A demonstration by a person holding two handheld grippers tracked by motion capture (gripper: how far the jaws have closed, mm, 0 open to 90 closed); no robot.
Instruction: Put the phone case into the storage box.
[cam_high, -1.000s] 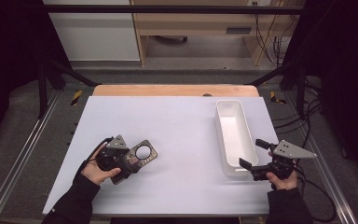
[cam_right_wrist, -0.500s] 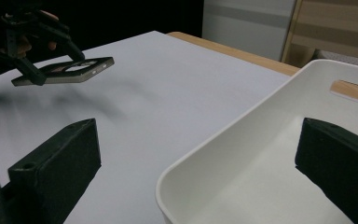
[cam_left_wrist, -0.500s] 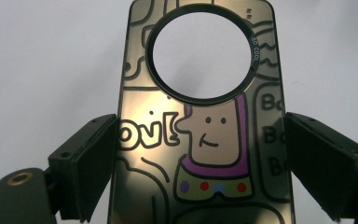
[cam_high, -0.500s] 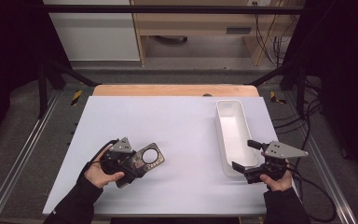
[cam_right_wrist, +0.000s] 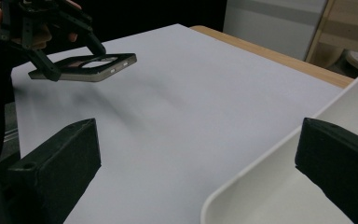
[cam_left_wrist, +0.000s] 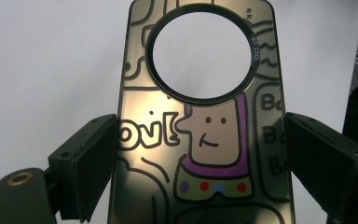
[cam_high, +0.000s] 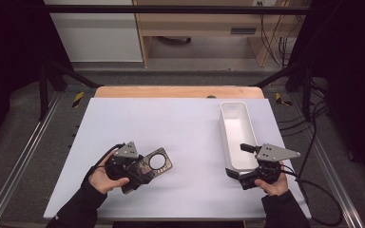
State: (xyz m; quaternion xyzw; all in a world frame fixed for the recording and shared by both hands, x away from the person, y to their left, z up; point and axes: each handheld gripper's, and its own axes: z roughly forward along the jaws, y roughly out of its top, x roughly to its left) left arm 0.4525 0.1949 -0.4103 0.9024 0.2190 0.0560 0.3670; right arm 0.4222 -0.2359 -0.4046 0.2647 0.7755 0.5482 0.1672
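Note:
A dark phone case with a round hole and cartoon drawings is held a little above the white table sheet. My left gripper is shut on its long sides, at the front left. In the left gripper view the case stands between both jaws, which press on its edges. The right gripper view shows the case hanging at the far left. My right gripper is open at the near end of a long white tray. Its jaws straddle the tray's near corner without touching it.
The tray looks empty and lies lengthwise along the right side of the sheet. A wooden table edge runs along the back. Black frame rails and cables lie past the table's sides.
My left gripper has carried the case a little to the right. My right gripper has moved left, up to the tray's near end.

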